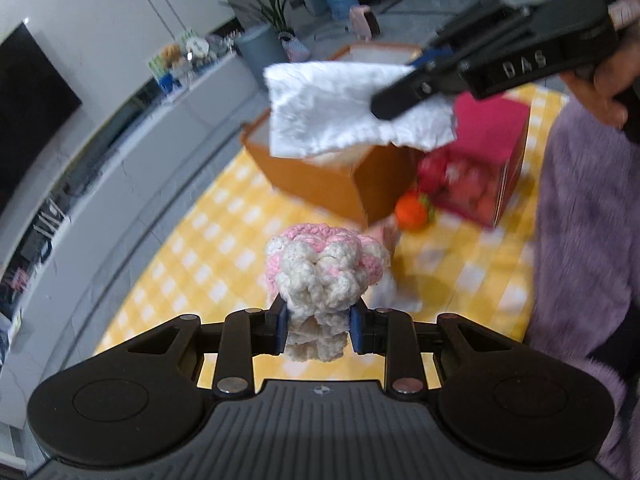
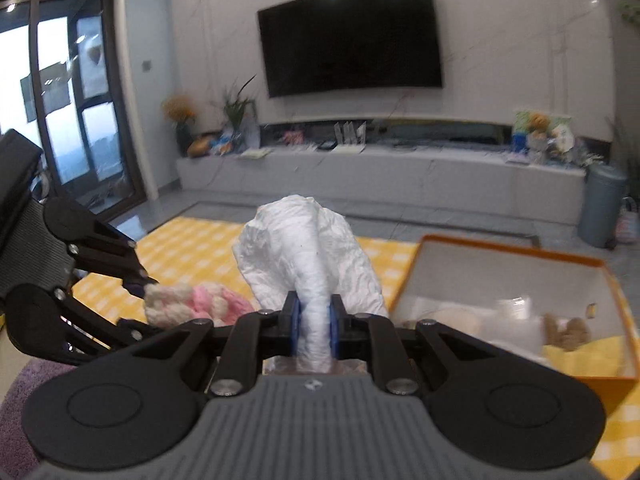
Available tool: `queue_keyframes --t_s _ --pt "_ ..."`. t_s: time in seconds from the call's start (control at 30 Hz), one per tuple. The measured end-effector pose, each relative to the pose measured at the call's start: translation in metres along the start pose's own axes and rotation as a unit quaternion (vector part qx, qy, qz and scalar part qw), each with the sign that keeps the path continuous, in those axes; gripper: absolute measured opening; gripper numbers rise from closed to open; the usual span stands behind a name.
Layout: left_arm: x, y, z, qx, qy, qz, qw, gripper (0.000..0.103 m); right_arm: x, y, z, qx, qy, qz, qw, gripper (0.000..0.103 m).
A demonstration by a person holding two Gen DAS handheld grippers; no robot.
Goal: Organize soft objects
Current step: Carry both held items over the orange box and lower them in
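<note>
**Two grippers lift soft items above a yellow checked cloth**

A living room with a large dark television (image 2: 352,36) on a pale wall and a long low cabinet (image 2: 380,172) beneath it. In the foreground, a yellow-and-white checked cloth (image 1: 208,248) covers the work surface.

On the cloth sits an open orange box (image 2: 516,256) with a white interior. It already contains several soft things, among them what looks like a small brown plush bear (image 2: 566,330), so it seems to serve as the collecting place. Just beside it, on the right, stands a red box (image 1: 492,148) with a clear front, and a small orange-red toy fruit (image 1: 412,210) lies on the cloth at the corner between the two boxes.

The right gripper (image 2: 314,320), held in a person's hand beside a fuzzy purple sleeve (image 1: 588,220), has its jaws nearly together, pinching a crumpled white tissue (image 2: 308,252). The tissue hangs in the air over the near edge of the orange box, probably so it can be dropped inside.

The left gripper (image 1: 318,326) has its jaws narrowed around a pink-and-cream crocheted flower (image 1: 326,268), pads pressing into its lower part. The flower is raised clear of the cloth, near and to the left of the orange box, likely waiting its turn to go in.
</note>
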State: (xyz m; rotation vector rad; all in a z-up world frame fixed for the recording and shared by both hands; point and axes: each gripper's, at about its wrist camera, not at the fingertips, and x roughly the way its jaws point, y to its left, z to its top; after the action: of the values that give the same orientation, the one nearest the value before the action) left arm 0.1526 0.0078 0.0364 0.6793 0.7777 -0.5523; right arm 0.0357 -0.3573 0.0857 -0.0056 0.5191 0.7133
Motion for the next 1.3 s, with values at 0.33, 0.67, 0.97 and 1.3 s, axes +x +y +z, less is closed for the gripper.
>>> queue_keyframes --t_s 0.33,0.67,0.97,1.3 --pt "0.024 -0.022 0.085 0.058 -0.06 -0.001 0.9965 0.033 -0.047 -0.067 0.0 0.033 -0.025 -0.067 0.997 0.013" --pt "0.127 0.001 0.156 0.025 -0.017 -0.004 0.9995 0.033 0.018 -0.127 0.006 0.044 0.009 -0.105 0.993 0.014" --pt "0.193 0.016 0.163 -0.003 0.01 -0.007 0.9999 0.034 0.096 -0.165 -0.003 0.035 0.085 -0.136 0.986 0.017" --pt "0.19 0.014 0.149 -0.03 0.008 -0.015 0.9994 0.067 0.096 -0.173 0.005 0.032 0.082 -0.146 0.985 0.048"
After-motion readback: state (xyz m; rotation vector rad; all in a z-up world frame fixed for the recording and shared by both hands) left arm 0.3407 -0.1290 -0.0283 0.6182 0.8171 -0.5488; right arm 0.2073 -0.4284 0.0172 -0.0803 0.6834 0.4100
